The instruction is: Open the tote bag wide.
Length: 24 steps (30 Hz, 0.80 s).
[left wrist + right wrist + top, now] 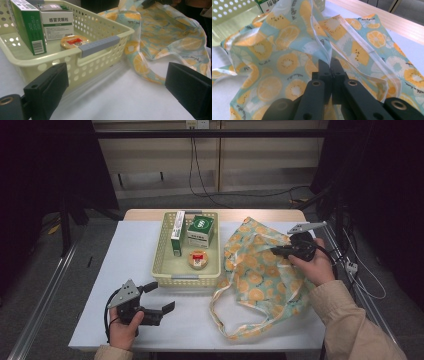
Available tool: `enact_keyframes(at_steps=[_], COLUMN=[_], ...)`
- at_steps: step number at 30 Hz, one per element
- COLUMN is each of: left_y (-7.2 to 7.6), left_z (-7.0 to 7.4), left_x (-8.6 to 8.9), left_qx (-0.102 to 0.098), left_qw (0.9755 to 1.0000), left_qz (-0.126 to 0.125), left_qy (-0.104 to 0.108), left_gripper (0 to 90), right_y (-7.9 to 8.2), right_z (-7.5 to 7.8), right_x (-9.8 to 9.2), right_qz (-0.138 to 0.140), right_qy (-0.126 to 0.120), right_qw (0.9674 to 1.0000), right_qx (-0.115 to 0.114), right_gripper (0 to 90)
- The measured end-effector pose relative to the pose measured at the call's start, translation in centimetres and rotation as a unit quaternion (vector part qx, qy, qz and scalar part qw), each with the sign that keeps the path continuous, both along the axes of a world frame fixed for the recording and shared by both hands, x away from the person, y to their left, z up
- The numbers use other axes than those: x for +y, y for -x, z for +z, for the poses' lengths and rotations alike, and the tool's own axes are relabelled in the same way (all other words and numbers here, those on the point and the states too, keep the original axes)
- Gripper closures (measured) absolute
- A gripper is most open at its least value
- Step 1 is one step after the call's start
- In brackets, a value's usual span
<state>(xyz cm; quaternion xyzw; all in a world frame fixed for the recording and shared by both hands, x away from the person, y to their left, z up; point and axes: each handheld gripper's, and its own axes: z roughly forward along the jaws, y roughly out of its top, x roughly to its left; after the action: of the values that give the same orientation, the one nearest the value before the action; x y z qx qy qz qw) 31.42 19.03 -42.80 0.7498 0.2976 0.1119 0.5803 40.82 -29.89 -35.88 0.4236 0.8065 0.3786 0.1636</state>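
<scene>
High view, right hand-held gripper (276, 251) clenched on fruit-print bag (260, 280), left hand-held gripper (162, 301) released near basket (162, 255)

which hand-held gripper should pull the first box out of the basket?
Left, probably. The left hand-held gripper is open and free, facing the basket with the boxes. The right hand-held gripper is shut on the fruit-print bag, apparently holding up its edge.

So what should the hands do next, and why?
Probably lift the right gripper a little to open the fruit-print bag: its jaws are shut on the bag's edge. The left gripper waits open near the basket, which holds two boxes and a small tin.
</scene>
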Motion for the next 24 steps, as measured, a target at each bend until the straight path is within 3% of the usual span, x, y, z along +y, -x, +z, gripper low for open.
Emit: enact_keyframes(at_steps=[4, 13, 24], left_y=[0.0, -0.3, -0.9], left_z=[0.6, 2.1, 3.4], left_x=[-0.5, -1.2, -2.3], left_qx=[-0.003, -0.001, -0.004], left_qw=[1.0, 0.9998, 0.9994], left_qz=[-0.008, -0.021, -0.036], left_qy=[-0.002, -0.004, -0.003], left_gripper=[5.1, 5.0, 5.0], right_y=[-0.4, -1.1, -0.8], right_z=[0.5, 0.5, 1.5], right_x=[-0.4, -1.8, -1.3], right_qz=[-0.012, -0.039, -0.032], right_qy=[-0.022, -0.027, -0.035], right_qw=[0.9997, 0.9988, 0.9988], right_qx=[0.004, 0.013, 0.012], right_gripper=[89.8, 89.8, 89.8])
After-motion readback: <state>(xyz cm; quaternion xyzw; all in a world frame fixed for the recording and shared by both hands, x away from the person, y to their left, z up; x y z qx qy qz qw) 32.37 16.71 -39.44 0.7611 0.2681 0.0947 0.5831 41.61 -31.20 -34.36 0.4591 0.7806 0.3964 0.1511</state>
